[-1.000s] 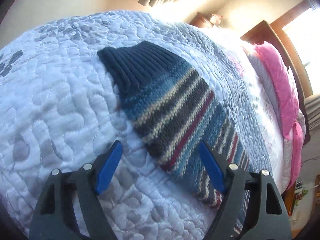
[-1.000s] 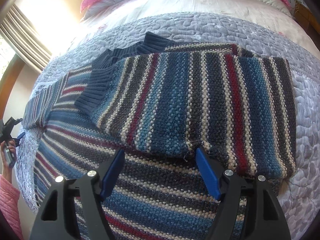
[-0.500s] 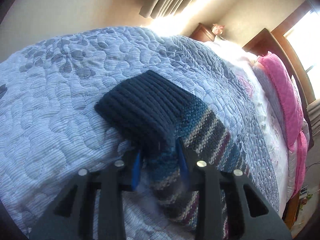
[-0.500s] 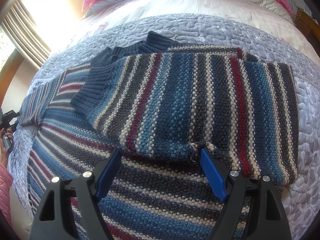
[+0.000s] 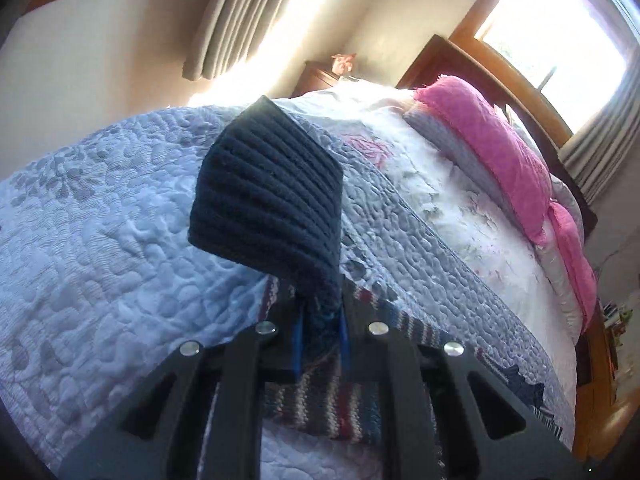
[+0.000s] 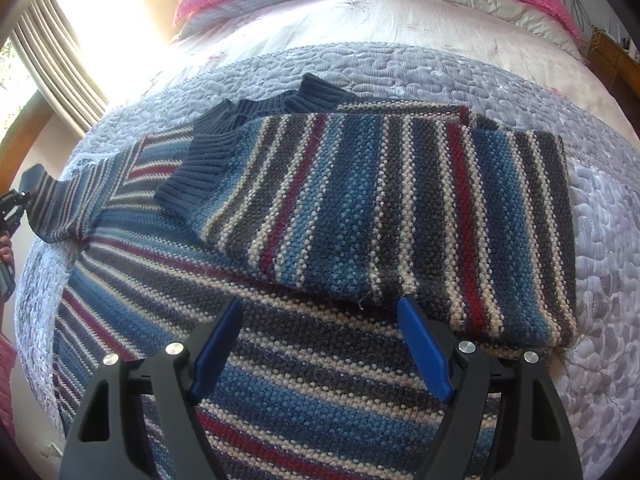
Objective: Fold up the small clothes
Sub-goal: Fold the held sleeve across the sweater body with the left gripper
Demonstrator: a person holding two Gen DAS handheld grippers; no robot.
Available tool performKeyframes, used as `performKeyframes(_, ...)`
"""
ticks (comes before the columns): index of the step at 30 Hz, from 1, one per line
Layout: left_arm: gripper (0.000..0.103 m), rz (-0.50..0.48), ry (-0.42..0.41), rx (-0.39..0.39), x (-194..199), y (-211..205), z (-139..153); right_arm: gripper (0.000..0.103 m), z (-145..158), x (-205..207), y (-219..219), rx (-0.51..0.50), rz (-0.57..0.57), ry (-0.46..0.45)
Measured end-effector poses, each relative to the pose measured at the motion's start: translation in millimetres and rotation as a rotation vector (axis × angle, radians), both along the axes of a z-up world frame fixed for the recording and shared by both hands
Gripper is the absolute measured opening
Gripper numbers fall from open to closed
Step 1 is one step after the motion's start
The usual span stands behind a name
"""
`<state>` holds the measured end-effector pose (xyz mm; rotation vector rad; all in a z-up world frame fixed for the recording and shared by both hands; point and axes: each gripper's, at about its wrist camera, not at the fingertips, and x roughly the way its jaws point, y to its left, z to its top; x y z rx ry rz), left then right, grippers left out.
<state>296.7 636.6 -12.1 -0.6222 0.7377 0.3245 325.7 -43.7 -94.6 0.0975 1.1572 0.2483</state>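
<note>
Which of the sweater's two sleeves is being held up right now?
The unfolded sleeve, out at the far left: the left gripper is shut on its navy cuff. The other sleeve lies folded flat across the sweater's body, untouched.

no readable text, label, brand or number shows in either view.

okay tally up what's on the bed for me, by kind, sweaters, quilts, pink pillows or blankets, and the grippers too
Striped sweater: 1, its navy cuff pinched in the left gripper
Quilted bedspread: 1
Pink bedding pieces: 2 visible, though whether pillows or blankets I cannot tell
Grippers: 2, counting the right gripper, which is open over the sweater
Total: 6
</note>
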Motion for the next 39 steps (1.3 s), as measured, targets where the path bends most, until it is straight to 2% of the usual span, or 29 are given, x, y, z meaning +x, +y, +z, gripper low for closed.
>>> performKeyframes(7,0.012,-0.231,0.000,0.070,32,-122,2,0.080,9,-20,-18,0.018,-0.018,-0.022)
performKeyframes(14,0.012,-0.368,-0.001,0.001,52,-225,-27,0.080,15,-35,-25,0.014,-0.008,-0.037)
performKeyframes(17,0.012,-0.432,0.020,0.016,61,-264,-41,0.080,11,-37,-27,0.010,-0.007,-0.033)
performKeyframes(20,0.013,-0.475,0.088,0.045,68,-292,-63,0.080,8,-39,-31,0.022,-0.014,-0.025)
performKeyframes(23,0.016,-0.500,0.132,0.046,69,-304,-81,0.080,3,-39,-33,0.031,-0.021,-0.014)
performKeyframes(26,0.031,-0.545,0.114,0.055,60,-315,-81,0.080,-2,-39,-35,0.034,-0.027,-0.005)
performKeyframes(29,0.043,-0.663,0.081,0.085,48,-333,-74,0.080,-5,-39,-34,0.039,-0.034,0.003)
performKeyframes(31,0.043,-0.749,0.078,0.050,43,-344,-71,0.080,-5,-39,-33,0.046,-0.036,0.007)
performKeyframes(33,0.045,-0.784,0.076,-0.003,38,-341,-67,0.080,-3,-38,-30,0.048,-0.031,0.004)
performKeyframes(35,0.049,-0.758,0.068,-0.017,31,-325,-62,0.080,2,-38,-25,0.043,-0.016,-0.002)
performKeyframes(36,0.058,-0.721,0.069,-0.005,29,-311,-59,0.080,5,-36,-22,0.040,-0.008,-0.004)
performKeyframes(39,0.062,-0.570,0.106,0.090,25,-270,-51,0.080,15,-27,-11,0.051,0.009,-0.001)
